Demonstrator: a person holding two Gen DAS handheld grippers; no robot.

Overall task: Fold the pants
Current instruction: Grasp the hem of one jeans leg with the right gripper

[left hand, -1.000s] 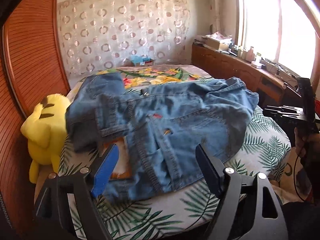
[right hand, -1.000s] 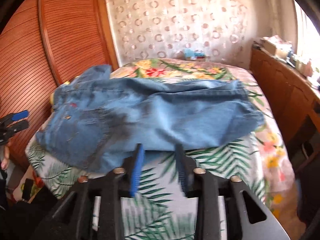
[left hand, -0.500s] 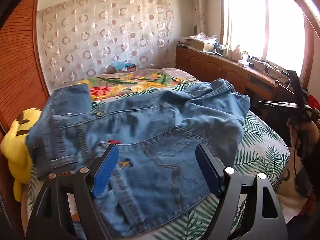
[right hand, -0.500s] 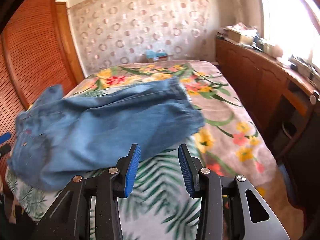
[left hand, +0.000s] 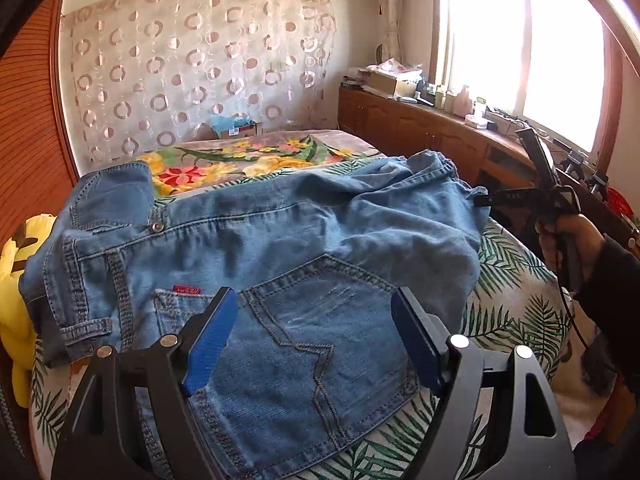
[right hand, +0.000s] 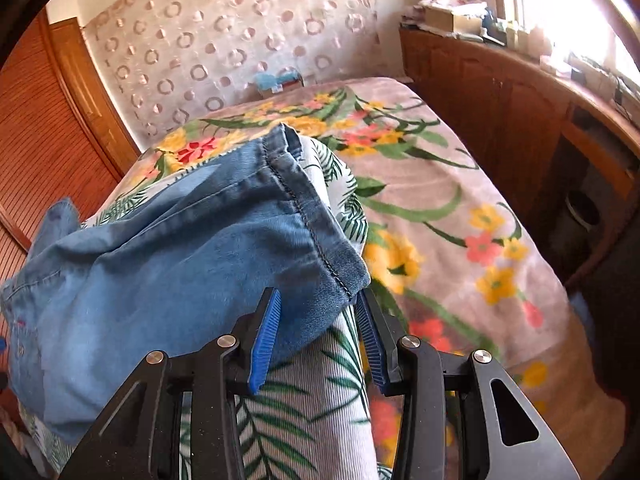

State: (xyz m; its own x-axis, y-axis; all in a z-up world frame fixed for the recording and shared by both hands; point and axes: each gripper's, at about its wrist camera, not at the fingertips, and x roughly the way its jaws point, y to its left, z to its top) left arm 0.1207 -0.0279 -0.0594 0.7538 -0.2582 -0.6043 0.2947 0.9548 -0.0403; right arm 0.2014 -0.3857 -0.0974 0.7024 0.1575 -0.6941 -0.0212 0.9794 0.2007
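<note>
Your left gripper [left hand: 314,334] hovered with fingers spread wide over the jeans [left hand: 256,248] lying across the bed [left hand: 516,308]. Your right gripper [right hand: 316,336] straddled the hem's near corner, fingers part-open, not visibly pinching it.

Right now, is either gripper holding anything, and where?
Nothing is held. The right gripper stands open around the jeans' leg hem; the left gripper hovers open.

Home bedroom: bed [left hand: 516,312], curtain [left hand: 192,64], wardrobe [right hand: 44,148].

Blue jeans [right hand: 168,264] on leaf-print sheet [right hand: 304,412], right gripper [right hand: 318,320] parted around the hem corner (pads not pressing), floral blanket [right hand: 436,216] beyond
</note>
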